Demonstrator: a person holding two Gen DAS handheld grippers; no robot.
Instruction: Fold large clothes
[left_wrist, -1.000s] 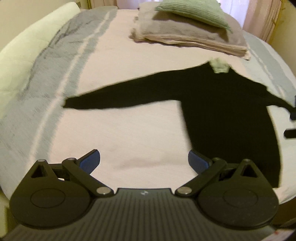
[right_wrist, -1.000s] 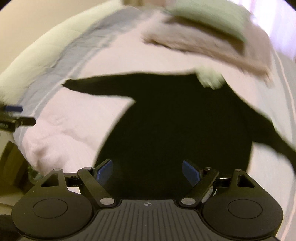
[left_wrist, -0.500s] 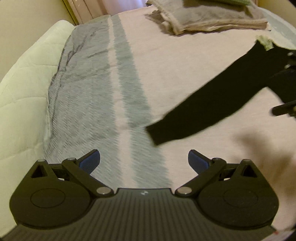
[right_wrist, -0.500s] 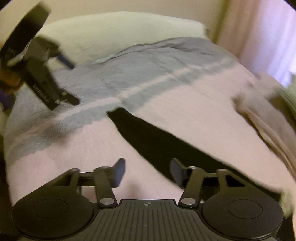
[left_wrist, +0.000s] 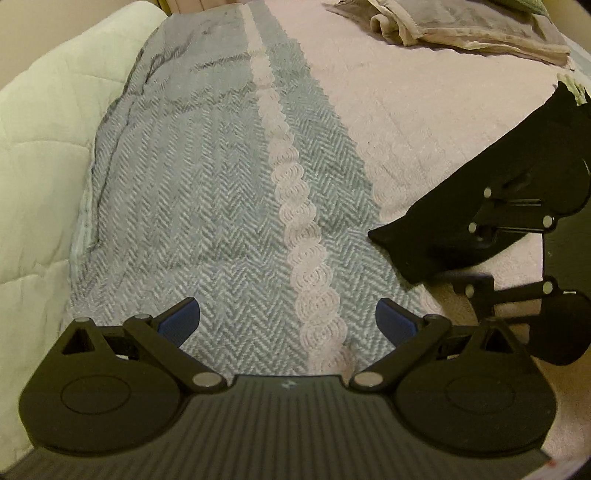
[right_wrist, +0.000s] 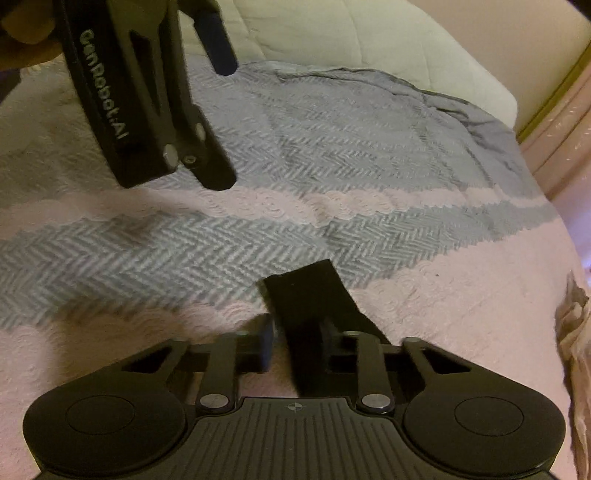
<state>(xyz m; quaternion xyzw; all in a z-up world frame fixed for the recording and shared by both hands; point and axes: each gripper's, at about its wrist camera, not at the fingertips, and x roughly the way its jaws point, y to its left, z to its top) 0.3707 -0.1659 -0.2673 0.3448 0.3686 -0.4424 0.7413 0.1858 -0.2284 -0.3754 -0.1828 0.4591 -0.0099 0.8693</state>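
- Pink-and-grey bedspread (left_wrist: 229, 192) covers the bed, with folded blankets (left_wrist: 472, 29) at 1 o'clock in your left view.
- Your black garment's sleeve (right_wrist: 306, 295) lies flat on the bedspread, its cuff pointing to 12 o'clock in your right view.
- Your right tool (right_wrist: 297, 345) is clenched on that sleeve.
- Your left tool (left_wrist: 288, 319) hangs released above the grey stripe, sleeve at 3 o'clock.
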